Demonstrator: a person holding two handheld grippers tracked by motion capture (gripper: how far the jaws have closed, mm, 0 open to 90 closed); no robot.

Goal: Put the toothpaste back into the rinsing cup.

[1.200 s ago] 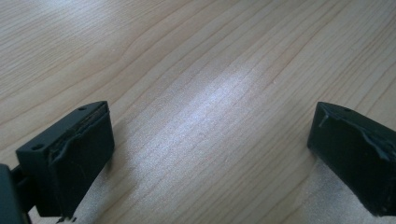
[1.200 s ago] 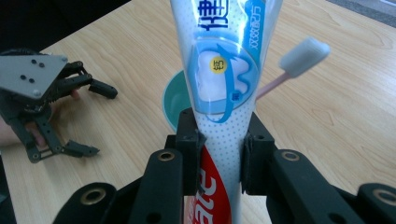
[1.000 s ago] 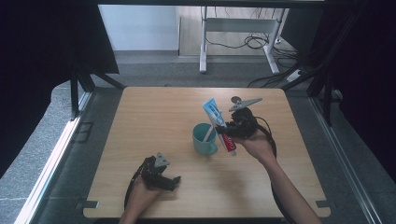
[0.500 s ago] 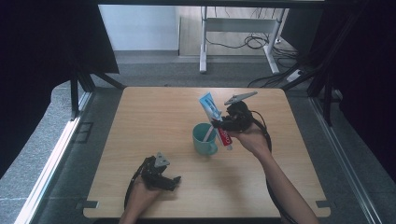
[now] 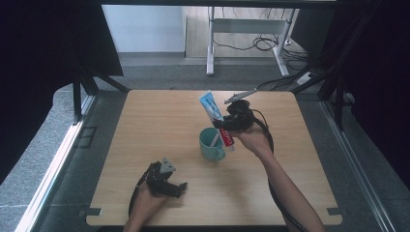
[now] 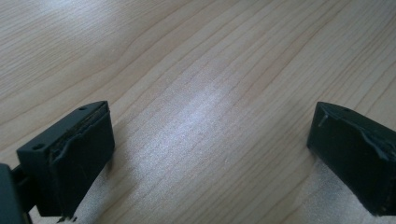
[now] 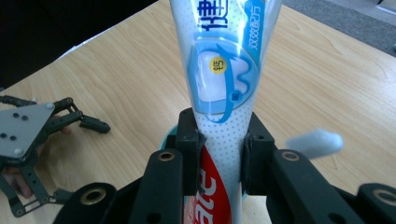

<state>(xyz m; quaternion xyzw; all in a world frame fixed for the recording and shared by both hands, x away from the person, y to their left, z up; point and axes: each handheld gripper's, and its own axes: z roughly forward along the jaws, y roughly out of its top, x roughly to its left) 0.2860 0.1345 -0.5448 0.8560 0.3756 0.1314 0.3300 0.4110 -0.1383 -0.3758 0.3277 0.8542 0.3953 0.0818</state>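
Pale wood grain covers the table [image 5: 145, 145], which stands on a grey floor with a white desk frame and loose cables beyond its far edge. Near the table's centre, a toothpaste tube [image 5: 216, 118] is held clear of the wood, tilted so its flat blue-and-white end points toward 11 o'clock and its red lower end toward 5 o'clock. The right gripper [image 5: 231, 124] has its jaws closed tight on the tube's middle, pinching it from both sides; in the right gripper view the tube [image 7: 223, 93] rises between the black jaws, blue printing above, red below. Just beside the tube's lower end, at about 7 o'clock from it, a teal mug [image 5: 211, 143] stands upright on the table, its handle toward the near edge, a pale object inside that is too small to identify. A blurred white shape [image 7: 314, 142] shows to the right in the right gripper view. Well apart, toward 7 o'clock near the table's front edge, the left gripper [image 5: 180, 187] rests low over the wood, its jaws spread wide with nothing between them but bare table.
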